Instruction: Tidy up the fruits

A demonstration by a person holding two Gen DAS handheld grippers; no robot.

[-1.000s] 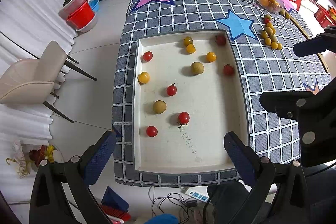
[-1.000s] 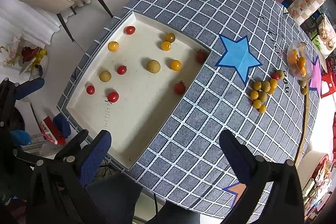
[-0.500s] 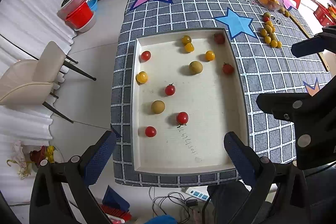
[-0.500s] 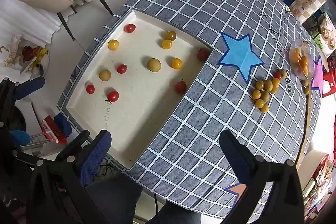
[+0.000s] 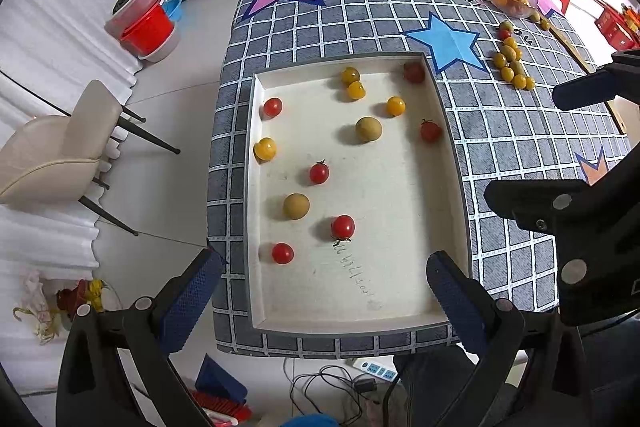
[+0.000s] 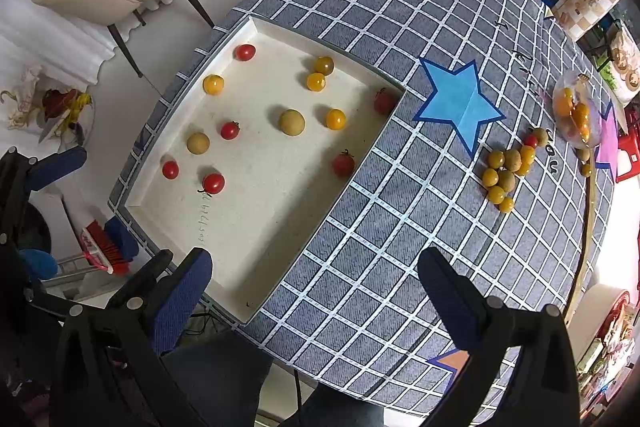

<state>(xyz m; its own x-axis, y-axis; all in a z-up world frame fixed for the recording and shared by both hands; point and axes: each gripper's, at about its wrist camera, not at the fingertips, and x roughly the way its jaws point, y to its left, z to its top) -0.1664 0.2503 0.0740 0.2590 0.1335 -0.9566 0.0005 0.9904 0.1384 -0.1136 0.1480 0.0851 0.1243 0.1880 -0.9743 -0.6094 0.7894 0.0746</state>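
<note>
Left gripper (image 5: 322, 277) and right gripper (image 6: 314, 275) both spread wide, holding nothing, lower frame; shallow cream rectangular tray (image 5: 454, 163) holds scattered red and yellow cherry tomatoes (image 5: 319, 173).

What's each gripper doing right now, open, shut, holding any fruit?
Left gripper: open, holding nothing, hovering above the near end of the tray.
Right gripper: open, holding nothing, above the tablecloth beside the tray.
</note>
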